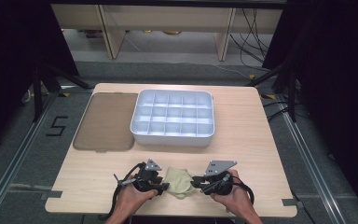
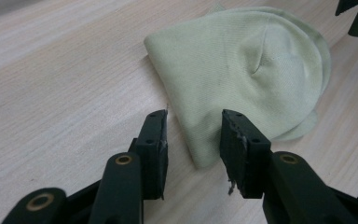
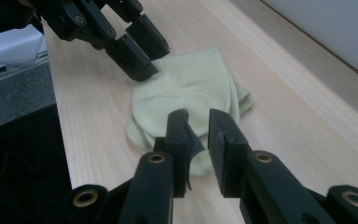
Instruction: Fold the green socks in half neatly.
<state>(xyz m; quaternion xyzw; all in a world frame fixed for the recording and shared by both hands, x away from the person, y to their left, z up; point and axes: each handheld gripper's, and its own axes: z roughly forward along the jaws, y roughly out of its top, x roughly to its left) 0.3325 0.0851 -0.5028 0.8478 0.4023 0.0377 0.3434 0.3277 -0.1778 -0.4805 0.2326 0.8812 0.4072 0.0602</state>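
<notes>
- The pale yellow-green folded knit cloth lies near the front edge of the light wooden worktop, about midway along it, between the two claws.
- In the high view both claws and the hands cover the cloth's left and right ends, so how far its edges reach there is hard to make out.
- The left claw stands part open, straddling the near corner of the cloth; its pads do not press on the fabric, and the jaws have a clear gap on each side.
- The right claw is narrow, its jaws set around the cloth's near edge; the jaws hide the fabric there, so whether they pinch it cannot be told.
- The cloth's layers show as stacked edges in the right gripper view.
- A white plastic tray with a grid of compartments sits toward the back of the worktop, well apart from the cloth.
- A flat brown-tinted lid lies just beside the tray, on its left, toward the left edge.
- Bare worktop lies open between tray and cloth, and toward the right edge.
</notes>
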